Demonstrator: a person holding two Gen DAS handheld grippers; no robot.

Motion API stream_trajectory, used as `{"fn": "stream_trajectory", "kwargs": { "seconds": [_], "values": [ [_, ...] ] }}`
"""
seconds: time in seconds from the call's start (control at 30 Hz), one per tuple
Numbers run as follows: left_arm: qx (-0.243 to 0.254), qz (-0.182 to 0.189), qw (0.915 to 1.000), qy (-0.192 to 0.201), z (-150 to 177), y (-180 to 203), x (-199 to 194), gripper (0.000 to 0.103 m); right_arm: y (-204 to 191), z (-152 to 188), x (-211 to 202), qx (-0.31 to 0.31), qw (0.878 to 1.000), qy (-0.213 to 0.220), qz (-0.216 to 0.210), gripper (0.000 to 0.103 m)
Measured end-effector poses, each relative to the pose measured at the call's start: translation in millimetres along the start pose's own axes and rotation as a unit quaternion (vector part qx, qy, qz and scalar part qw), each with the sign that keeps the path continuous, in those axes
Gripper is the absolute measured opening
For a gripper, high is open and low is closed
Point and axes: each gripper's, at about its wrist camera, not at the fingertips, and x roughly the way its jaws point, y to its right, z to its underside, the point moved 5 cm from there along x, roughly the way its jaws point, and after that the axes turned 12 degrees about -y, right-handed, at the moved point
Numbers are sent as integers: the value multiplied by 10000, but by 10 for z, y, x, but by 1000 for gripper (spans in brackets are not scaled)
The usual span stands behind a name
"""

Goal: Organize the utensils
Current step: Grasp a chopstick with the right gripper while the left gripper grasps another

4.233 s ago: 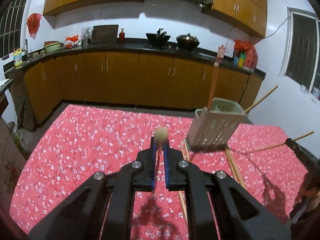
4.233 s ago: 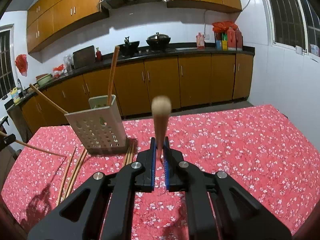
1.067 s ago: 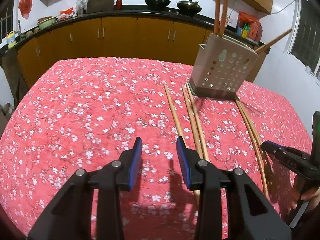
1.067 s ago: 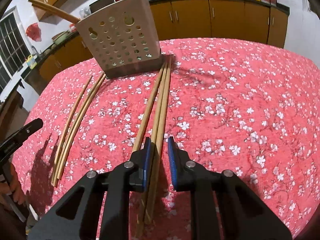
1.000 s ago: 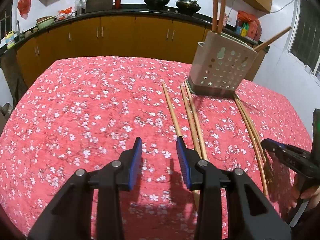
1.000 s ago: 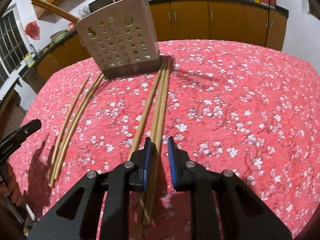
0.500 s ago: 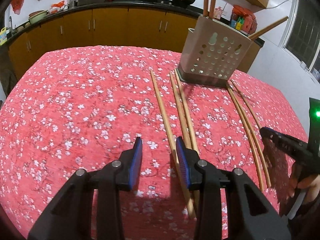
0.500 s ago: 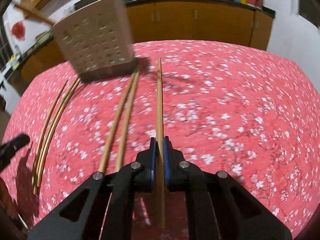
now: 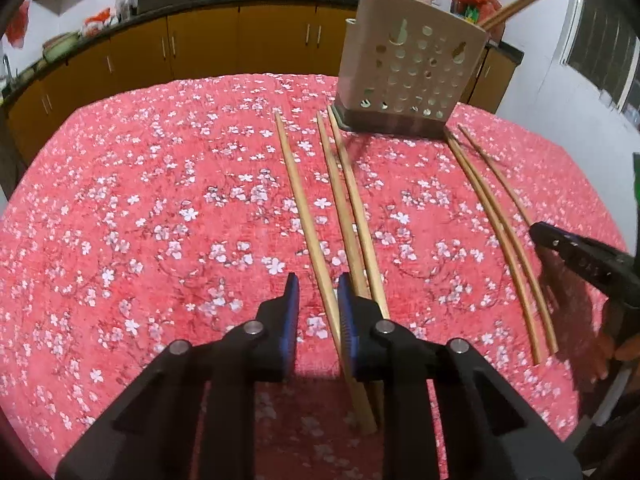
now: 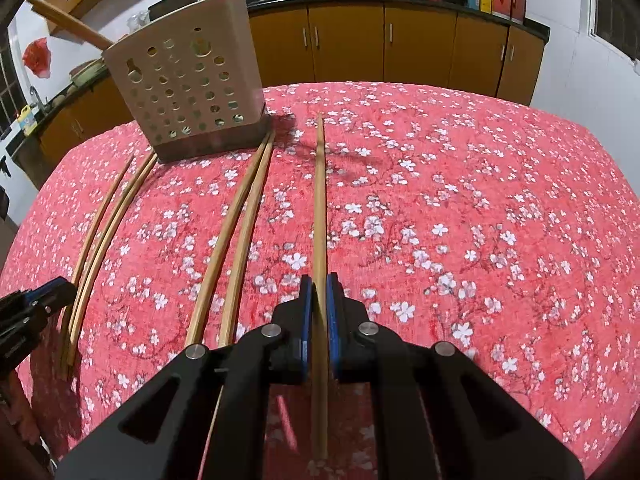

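A beige perforated utensil holder point(image 9: 408, 68) point(image 10: 188, 84) stands on the red floral tablecloth with several chopsticks in it. More wooden chopsticks lie in front of it. My right gripper point(image 10: 316, 292) is shut on one chopstick point(image 10: 319, 200) that points toward the holder. Two chopsticks point(image 10: 236, 236) lie just left of it. My left gripper point(image 9: 316, 296) is open, low over the cloth, its jaws either side of the leftmost chopstick point(image 9: 304, 216) of a group of three. A further group of three chopsticks point(image 9: 496, 224) point(image 10: 100, 220) lies by the other gripper.
The table point(image 9: 140, 200) is covered in red cloth with white flowers. Behind it run brown kitchen cabinets point(image 10: 380, 44) and a dark counter with pans. Each gripper shows at the edge of the other's view, the right one point(image 9: 580, 260) and the left one point(image 10: 28, 312).
My right gripper has shut on one chopstick and pulled it right, away from the other two. My left gripper has moved right and forward, so its open jaws now straddle the leftmost chopstick.
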Motion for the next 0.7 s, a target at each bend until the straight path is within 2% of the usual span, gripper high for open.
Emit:
{"fn": "stream_trajectory", "kwargs": {
  "seconds": [0.1, 0.17, 0.43, 0.57, 0.7],
  "values": [
    [47, -201, 9998, 31, 5, 8, 9, 10, -28, 39, -12, -61, 10000, 18, 50, 9],
    [40, -304, 9995, 48, -14, -21, 21, 9, -34, 43, -16, -97, 9999, 39, 68, 9],
    [-380, -588, 9975, 38, -240, -451, 93, 8, 54, -85, 31, -3, 9998, 115, 173, 8],
    [-559, -536, 9969, 100, -301, -635, 99, 9, 120, -156, 71, 104, 9995, 199, 206, 8],
    [-560, -542, 9968, 171, -275, -652, 82, 9, 143, -187, 91, 143, 9996, 198, 156, 8]
  ]
}}
